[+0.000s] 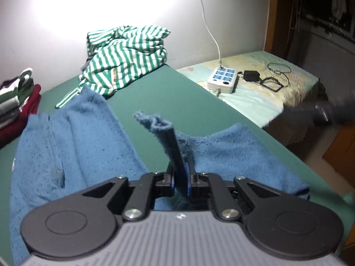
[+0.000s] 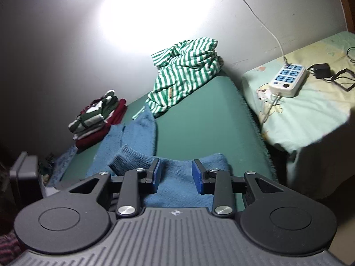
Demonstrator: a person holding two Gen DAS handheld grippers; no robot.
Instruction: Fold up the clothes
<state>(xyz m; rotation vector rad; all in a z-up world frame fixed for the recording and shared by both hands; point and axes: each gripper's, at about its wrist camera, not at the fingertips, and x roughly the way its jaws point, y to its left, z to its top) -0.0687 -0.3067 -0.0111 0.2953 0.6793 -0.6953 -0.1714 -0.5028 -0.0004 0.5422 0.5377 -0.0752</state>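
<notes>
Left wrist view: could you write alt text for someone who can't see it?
The left gripper is shut on a raised edge of a blue knit garment spread over a green padded table. Behind lie a crumpled green-and-white striped shirt and a stack of folded clothes.

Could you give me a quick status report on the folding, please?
Left gripper shut on blue sweater edge, lifted. Right gripper open above the sweater, holding nothing. Striped shirt unfolded beyond, folded stack aside; nothing in the way.

left claw [image 1: 180,173] | clamped on blue sweater [image 1: 88,137] edge | green table [image 1: 177,95]
</notes>
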